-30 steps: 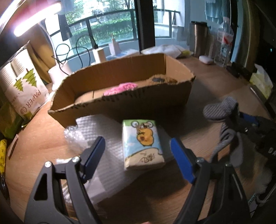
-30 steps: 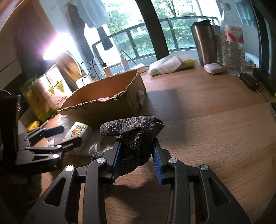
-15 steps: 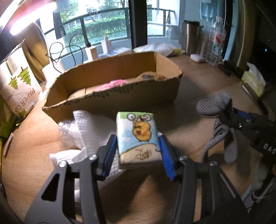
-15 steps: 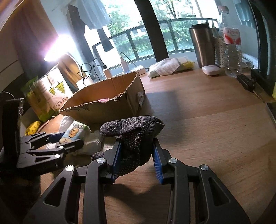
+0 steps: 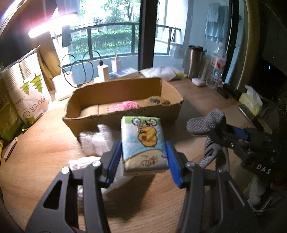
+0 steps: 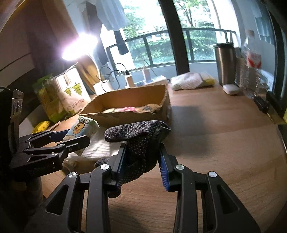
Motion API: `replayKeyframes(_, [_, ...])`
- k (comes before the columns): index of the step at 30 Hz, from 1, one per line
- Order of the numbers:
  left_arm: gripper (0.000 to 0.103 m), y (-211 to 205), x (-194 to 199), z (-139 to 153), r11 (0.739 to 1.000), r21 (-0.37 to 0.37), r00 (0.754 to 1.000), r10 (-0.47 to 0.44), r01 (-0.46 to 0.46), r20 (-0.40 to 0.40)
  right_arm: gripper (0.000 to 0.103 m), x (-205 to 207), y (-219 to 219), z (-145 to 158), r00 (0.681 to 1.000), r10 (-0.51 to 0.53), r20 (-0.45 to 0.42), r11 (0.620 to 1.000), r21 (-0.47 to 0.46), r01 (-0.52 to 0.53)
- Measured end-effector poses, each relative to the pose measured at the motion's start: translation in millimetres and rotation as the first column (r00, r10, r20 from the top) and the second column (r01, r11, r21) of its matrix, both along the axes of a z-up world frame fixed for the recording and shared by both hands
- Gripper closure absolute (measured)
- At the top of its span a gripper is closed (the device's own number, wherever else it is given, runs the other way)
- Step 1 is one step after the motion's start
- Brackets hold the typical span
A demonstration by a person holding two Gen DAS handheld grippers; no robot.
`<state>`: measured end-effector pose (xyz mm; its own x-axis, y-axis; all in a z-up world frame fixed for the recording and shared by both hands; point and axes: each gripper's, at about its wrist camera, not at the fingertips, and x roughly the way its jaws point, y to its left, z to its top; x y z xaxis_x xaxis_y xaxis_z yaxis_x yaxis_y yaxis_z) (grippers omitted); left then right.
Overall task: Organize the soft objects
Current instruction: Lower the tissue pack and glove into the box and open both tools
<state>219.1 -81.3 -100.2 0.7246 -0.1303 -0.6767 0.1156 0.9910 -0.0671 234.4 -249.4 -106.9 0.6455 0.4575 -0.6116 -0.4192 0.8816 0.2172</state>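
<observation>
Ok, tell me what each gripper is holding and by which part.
Left gripper: tissue pack, clamped across its long sides near the lower end. Right gripper: dotted grey glove, pinched at its bunched middle.

Black fingers (image 5: 114, 161), blue pads, silver screws

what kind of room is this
Probably a lived-in home room by a balcony: a wooden desk with a steel tumbler and a pack of paper cups, and laundry hanging at the window.

left gripper (image 5: 143, 157): jaws closed from wide onto tissue pack (image 5: 143, 143) | pack lifted off bubble wrap (image 5: 95, 141)
</observation>
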Motion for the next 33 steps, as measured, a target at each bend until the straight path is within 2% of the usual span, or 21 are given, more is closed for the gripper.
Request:
replayKeyframes(17, [0.052,71,-8,18,0.997,-0.070,0.996,0.044,-0.038,0.078,0.067,9,80,27,0.994,0.094,0.056,0.994,-0.062,-0.091])
replayKeyframes(33, [0.052,107,22,29,0.993,-0.107,0.988,0.063,-0.049,0.140,0.067,44,119,38,0.988,0.133,0.073,0.988,-0.089,-0.126])
